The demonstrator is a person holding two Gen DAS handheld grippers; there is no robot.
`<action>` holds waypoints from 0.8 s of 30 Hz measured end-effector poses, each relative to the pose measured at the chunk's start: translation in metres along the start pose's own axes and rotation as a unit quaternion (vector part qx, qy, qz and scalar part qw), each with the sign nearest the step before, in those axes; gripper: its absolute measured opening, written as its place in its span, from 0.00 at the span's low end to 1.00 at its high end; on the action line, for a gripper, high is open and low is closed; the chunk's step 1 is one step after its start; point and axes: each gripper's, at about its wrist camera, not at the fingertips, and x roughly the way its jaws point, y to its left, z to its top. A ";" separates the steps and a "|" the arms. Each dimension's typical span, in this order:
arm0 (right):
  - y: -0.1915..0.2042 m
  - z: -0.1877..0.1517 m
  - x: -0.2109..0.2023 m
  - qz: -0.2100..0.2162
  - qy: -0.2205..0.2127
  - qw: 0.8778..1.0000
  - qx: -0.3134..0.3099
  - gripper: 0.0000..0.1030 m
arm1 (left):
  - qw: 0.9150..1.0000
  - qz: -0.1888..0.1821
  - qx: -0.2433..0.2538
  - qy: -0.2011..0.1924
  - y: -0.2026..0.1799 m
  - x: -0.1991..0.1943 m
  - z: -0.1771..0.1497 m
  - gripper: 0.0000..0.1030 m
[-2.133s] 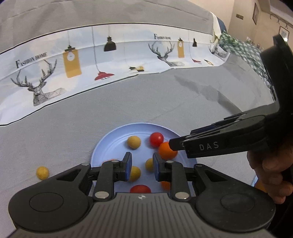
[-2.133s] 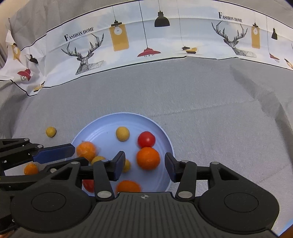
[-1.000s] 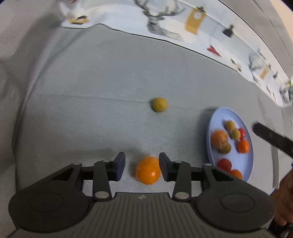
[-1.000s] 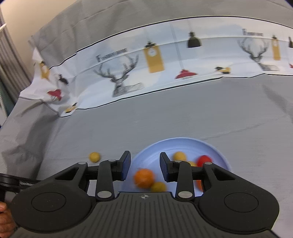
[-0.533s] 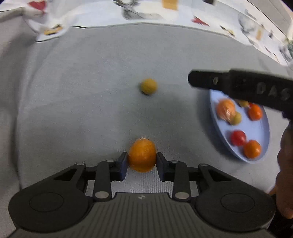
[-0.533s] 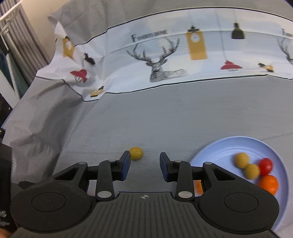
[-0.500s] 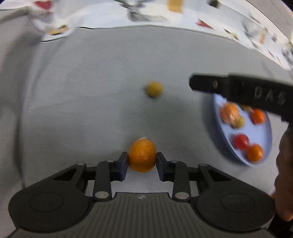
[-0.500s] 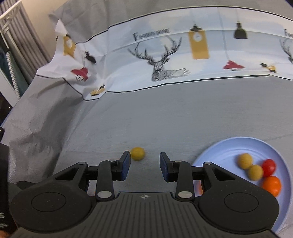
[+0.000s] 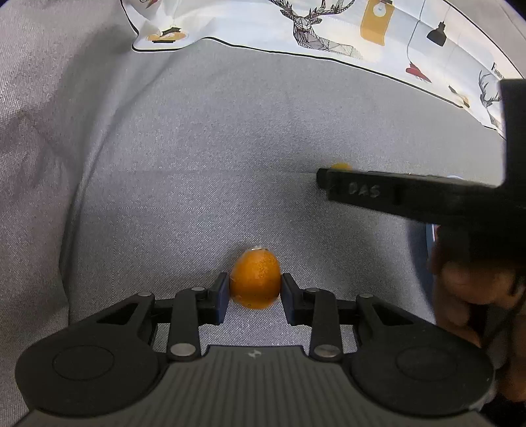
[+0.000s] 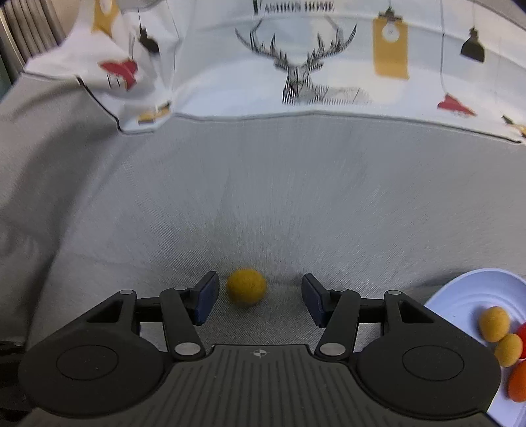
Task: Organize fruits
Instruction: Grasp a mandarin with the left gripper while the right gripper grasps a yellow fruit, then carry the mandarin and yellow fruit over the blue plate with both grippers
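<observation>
A grey woven cloth (image 9: 230,147) covers the work surface and fills most of both views, creased toward the left side. Along the top of the frame lies a white printed cloth (image 10: 328,65) with deer heads, yellow lanterns, black and red lamps and the lettering "FASHION HOME". Vertical grey slats (image 10: 19,29) show in the upper left corner of the right wrist view.

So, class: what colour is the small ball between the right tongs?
Mustard yellow ball; the right wrist view shows it best.

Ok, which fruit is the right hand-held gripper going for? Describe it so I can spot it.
On the grey cloth, left of the blue plate, lies a small yellow ball between the opening right hand-held gripper fingers. It lies alone and untouched; the other yellow ones sit on the plate.
</observation>
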 end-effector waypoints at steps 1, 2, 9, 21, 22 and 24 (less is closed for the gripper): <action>0.003 0.001 0.001 -0.004 -0.002 1.000 -0.009 0.57 | 1.000 0.000 -0.001 0.000 -0.004 0.003 0.002 0.35; 0.006 0.001 0.001 -0.008 -0.003 1.000 -0.019 0.53 | 1.000 0.000 -0.001 0.000 -0.005 0.005 0.004 0.35; 0.004 -0.001 -0.007 -0.012 -0.013 1.000 -0.026 0.26 | 1.000 0.003 -0.002 -0.006 -0.005 0.005 0.002 0.35; -0.009 -0.013 -0.066 0.015 -0.054 0.998 -0.015 0.27 | 1.000 0.007 -0.003 -0.024 -0.006 -0.009 -0.004 0.35; -0.010 -0.015 -0.072 0.017 -0.058 0.998 -0.015 0.27 | 1.000 0.008 -0.002 -0.026 -0.007 -0.010 -0.004 0.35; -0.014 -0.021 -0.089 0.024 -0.065 0.998 -0.010 0.27 | 0.999 0.012 0.000 -0.029 -0.007 -0.011 -0.005 0.35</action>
